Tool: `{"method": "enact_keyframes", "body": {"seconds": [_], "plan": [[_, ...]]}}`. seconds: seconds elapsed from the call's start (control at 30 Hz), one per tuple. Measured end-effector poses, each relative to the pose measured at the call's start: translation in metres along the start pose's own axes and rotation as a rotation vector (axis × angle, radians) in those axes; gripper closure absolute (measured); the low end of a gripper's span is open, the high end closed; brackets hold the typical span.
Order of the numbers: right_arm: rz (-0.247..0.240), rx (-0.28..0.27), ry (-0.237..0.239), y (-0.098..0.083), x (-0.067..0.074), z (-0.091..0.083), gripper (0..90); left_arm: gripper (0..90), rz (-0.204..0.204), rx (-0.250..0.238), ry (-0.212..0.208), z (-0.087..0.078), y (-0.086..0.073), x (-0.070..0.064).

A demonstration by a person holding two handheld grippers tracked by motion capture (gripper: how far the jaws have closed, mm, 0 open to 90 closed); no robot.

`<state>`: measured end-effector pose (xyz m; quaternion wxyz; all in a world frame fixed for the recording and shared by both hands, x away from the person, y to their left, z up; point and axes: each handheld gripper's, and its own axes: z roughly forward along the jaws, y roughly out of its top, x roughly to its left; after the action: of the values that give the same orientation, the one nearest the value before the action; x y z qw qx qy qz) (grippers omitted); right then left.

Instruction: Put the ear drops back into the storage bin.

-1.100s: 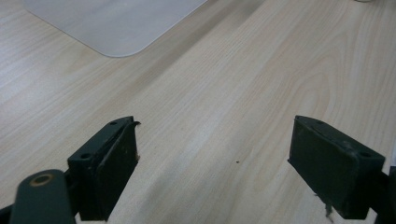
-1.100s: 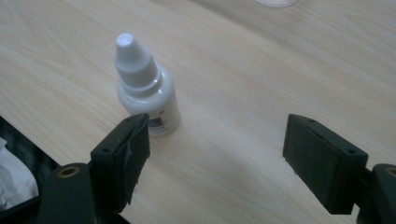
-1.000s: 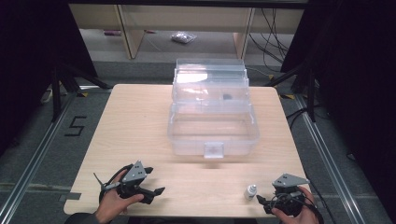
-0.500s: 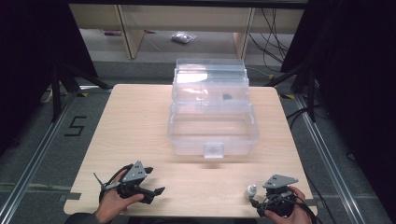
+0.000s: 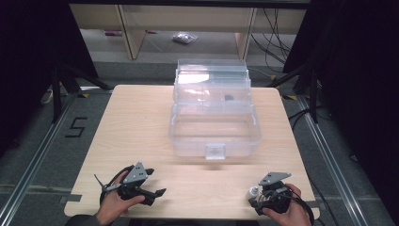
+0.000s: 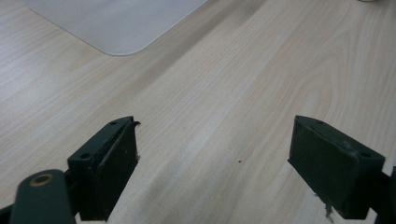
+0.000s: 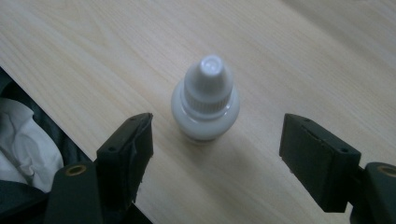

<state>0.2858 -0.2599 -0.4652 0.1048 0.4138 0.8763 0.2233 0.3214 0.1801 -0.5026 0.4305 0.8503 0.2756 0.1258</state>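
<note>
A small white dropper bottle [image 7: 205, 105] stands upright on the wooden table [image 5: 141, 122], near the front right edge [image 5: 253, 192]. My right gripper [image 7: 219, 128] is open, one jaw on each side of the bottle and a clear gap to each; in the high view it [image 5: 258, 200] sits just right of the bottle, in a hand. My left gripper [image 5: 157, 182] rests in the other hand at the front left, jaws pointing right. It [image 6: 215, 140] is open over bare wood, with nothing between the jaws.
A clear plastic box [image 5: 214, 127] with its lid raised stands at the middle and back of the table; a small dark item [image 5: 229, 97] lies in its upper tray. One corner of the box [image 6: 116, 23] lies ahead of the left jaws. The table's front edge [image 5: 197, 217] is close.
My right gripper has moved left and slightly toward the front edge, closing in on the white bottle. The left gripper and the bottle have stayed put.
</note>
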Motion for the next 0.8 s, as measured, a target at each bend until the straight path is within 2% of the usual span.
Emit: {"method": "enact_keyframes", "body": {"seconds": [0.03,0.07,0.13,0.23,0.27,0.3,0.33,0.37,0.47,0.53,0.6,0.63,0.67,0.8], "plan": [[0.008,0.003,0.007,0.002,0.000,0.000,27.3,14.8,0.000,0.002,0.002,0.000,0.000,0.000],[-0.040,-0.010,-0.006,0.003,-0.002,0.001,27.9,14.8,0.000,0.002,0.002,0.000,0.000,0.000],[-0.040,0.001,-0.007,0.006,-0.001,0.001,29.3,14.9,0.000,0.001,0.002,0.000,0.000,0.000],[-0.065,0.013,-0.006,0.012,-0.001,0.003,30.8,14.8,-0.011,-0.006,0.003,0.000,0.000,-0.001],[-0.054,0.028,-0.001,0.014,0.000,0.003,31.5,14.8,-0.009,-0.008,0.001,0.001,0.000,0.000],[-0.068,0.032,0.004,0.016,-0.001,0.004,31.8,14.9,-0.012,-0.008,0.003,0.000,0.000,-0.001],[-0.042,0.048,0.005,0.018,0.002,0.004,32.2,14.9,-0.013,-0.009,0.003,0.000,0.000,-0.001],[-0.070,0.058,0.011,0.021,0.001,0.006,33.8,14.9,-0.017,-0.013,0.002,0.000,0.000,-0.001],[-0.088,0.070,0.013,0.023,0.000,0.008,35.6,14.9,-0.008,-0.006,0.004,0.000,0.000,0.000],[-0.093,0.083,0.018,0.025,0.001,0.009,37.6,14.8,-0.013,-0.010,0.002,0.000,0.000,-0.001],[-0.091,0.093,0.024,0.026,0.002,0.010,39.2,14.8,0.001,0.001,0.003,0.000,0.000,0.000],[-0.107,0.101,0.028,0.027,0.001,0.010,40.3,14.8,-0.012,-0.010,0.002,0.000,0.000,-0.001],[-0.101,0.104,0.015,0.027,0.001,0.011,41.0,14.9,-0.011,-0.009,0.003,0.000,0.000,-0.001],[-0.111,0.121,0.023,0.029,0.000,0.013,43.6,14.9,-0.011,-0.009,0.003,0.000,0.000,-0.001]]}}
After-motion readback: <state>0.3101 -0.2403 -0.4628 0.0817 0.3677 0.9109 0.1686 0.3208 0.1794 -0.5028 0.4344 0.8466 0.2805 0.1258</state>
